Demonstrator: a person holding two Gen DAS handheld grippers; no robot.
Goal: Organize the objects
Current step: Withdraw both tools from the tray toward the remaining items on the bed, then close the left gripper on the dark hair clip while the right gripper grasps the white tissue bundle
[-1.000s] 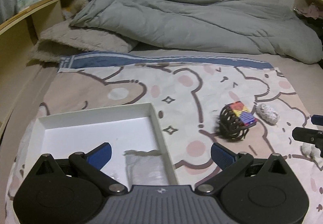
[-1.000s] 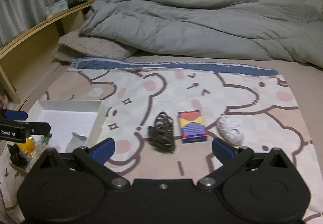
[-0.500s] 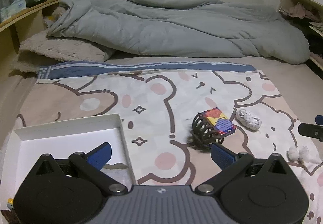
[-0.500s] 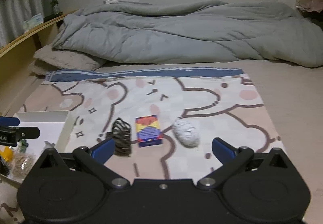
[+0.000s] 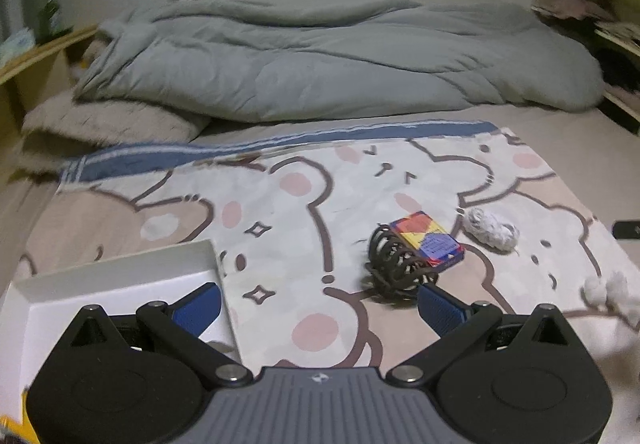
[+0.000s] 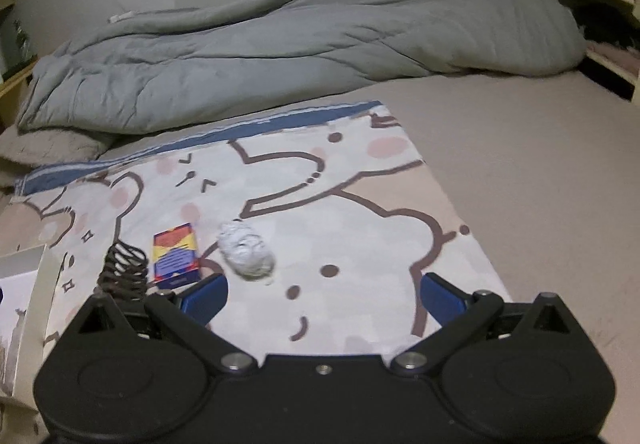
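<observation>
Bed with a bear-print cloth spread over it

The bed (image 6: pixel 520 164) carried a grey duvet (image 5: pixel 340 60) at twelve o'clock and a bear-print cloth (image 5: pixel 320 204) nearer. On the cloth lay a white tray (image 5: pixel 120 272) at eight o'clock, and a dark coil (image 5: pixel 394 264), colourful box (image 5: pixel 426 240) and white bundle (image 5: pixel 490 230) toward three.

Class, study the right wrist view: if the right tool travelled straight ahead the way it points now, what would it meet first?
Most likely nothing but the bear-print blanket: the open right tool faces bare fabric. The white bundle lies just left of that line, near the left finger, so a brush is possible; depth is unclear.
</observation>
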